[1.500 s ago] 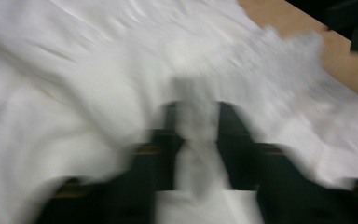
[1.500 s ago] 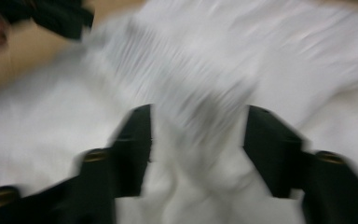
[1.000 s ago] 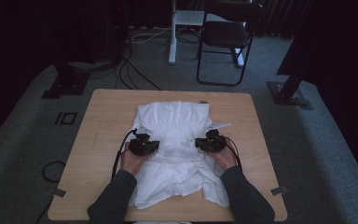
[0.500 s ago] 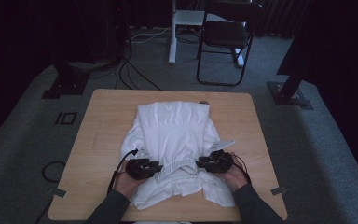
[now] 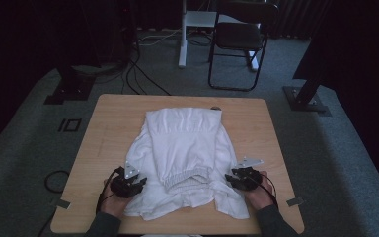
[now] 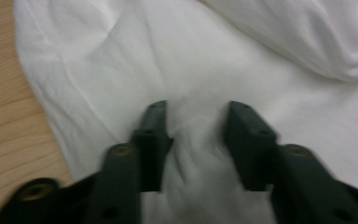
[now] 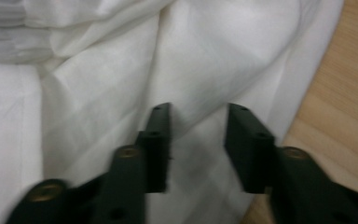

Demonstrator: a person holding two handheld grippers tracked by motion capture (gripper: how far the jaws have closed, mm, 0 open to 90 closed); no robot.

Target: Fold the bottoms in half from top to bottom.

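A: Where is the white garment (image 5: 182,158) lying?

B: It is spread over the middle of the bench (image 5: 256,123), running from the centre of the high view down to its lower edge. The far part has been folded toward the near side, so that an elastic, gathered band (image 5: 187,177) lies across the lower middle of the cloth, with loose cloth bunched below it.

A: And the grippers?

B: The left gripper (image 5: 128,183) is seen at the lower left edge of the garment, the right gripper (image 5: 243,178) at its lower right edge. In the left gripper view a ridge of cloth (image 6: 193,140) is humped between the fingers (image 6: 154,126), but the jaws have just been opening and the cloth is no longer pinched. In the right gripper view the fingers (image 7: 158,130) are parted over flat cloth, also just opened, with nothing gripped.

A: Which step is judged to be in hand?

B: A fold has been laid down and is being let go on both sides at once.

A: What is called for next?

B: Probably the fingers are to be lifted clear without dragging the layer, then fresh grips are to be taken at the side edges or the bunched near hem, so that the next fold can be made evenly.
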